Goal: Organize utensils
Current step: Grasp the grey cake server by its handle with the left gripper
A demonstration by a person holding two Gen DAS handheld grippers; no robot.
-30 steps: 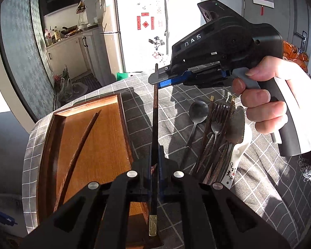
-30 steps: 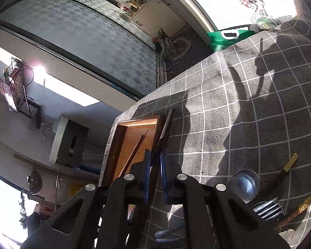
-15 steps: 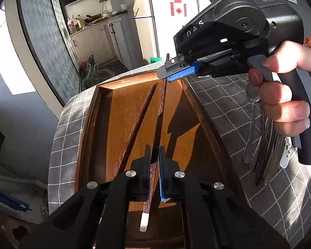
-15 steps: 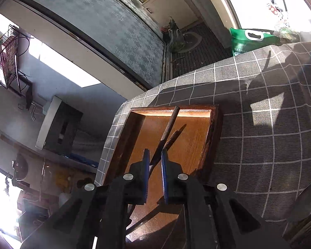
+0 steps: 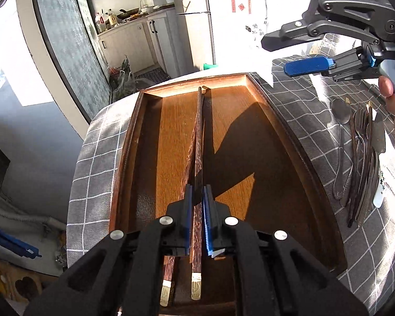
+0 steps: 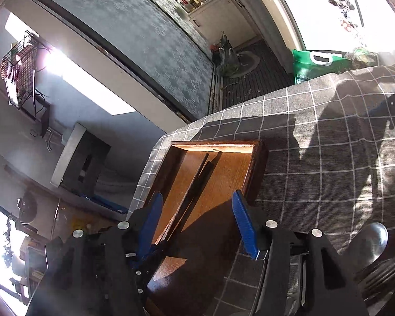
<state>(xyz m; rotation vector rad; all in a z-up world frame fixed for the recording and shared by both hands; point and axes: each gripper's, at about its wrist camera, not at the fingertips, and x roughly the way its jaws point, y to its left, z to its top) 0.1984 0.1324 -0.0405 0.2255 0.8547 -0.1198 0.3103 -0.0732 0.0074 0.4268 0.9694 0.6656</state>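
Wooden tray [image 5: 281,142] on the worktop [image 5: 297,97] holds two chopsticks [image 5: 197,142], lying side by side along its middle. My left gripper [image 5: 196,212] has just been opening; its jaws stand slightly apart around one chopstick, pads no longer pressing it, the other chopstick just beside. My right gripper [image 6: 196,223] has also just been opening and hangs wide apart with nothing between, over the tray's near end. Right of the tray lies a pile of cutlery [image 5: 360,158]; I cannot count it.
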